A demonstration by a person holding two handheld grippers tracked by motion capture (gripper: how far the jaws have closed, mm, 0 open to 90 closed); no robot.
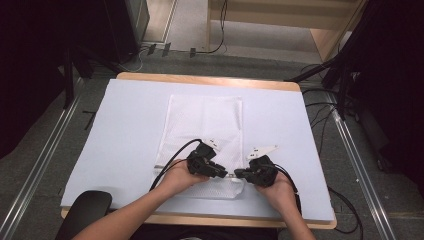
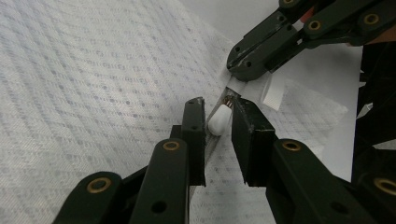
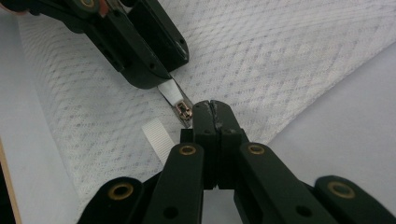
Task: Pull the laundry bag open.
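You have a white mesh zip bag [image 1: 202, 125] lying flat on the pale sheet [image 1: 125, 130] that covers the table, its zipper edge at the near end, between your hands. Your left gripper [image 1: 220, 173] has its jaws parted around the white pull tab [image 2: 219, 120] of the zipper slider [image 3: 184, 112], close on either side but, as far as the left gripper view shows, not yet pinching it. Your right gripper [image 1: 241, 174] is clenched tight on the bag's edge at the zipper's end, just beside the slider, next to a small white ribbon loop [image 3: 159, 135]. The likely trouble is a bad grip on the tab: it is small and smooth, and if you close off-centre it may squirt out or you may catch mesh along with it, which would jam the slider when you pull. If your right grip is only on thin fabric, the bag may bunch and drag across the sheet instead of the zipper running. The two sets of jaws sit almost touching, so they could knock together. Little else stands in the way: cables [image 1: 320, 112] trail beyond the table's right edge, and a dark rounded object [image 1: 85, 212], perhaps a chair part, sits at the near left corner.
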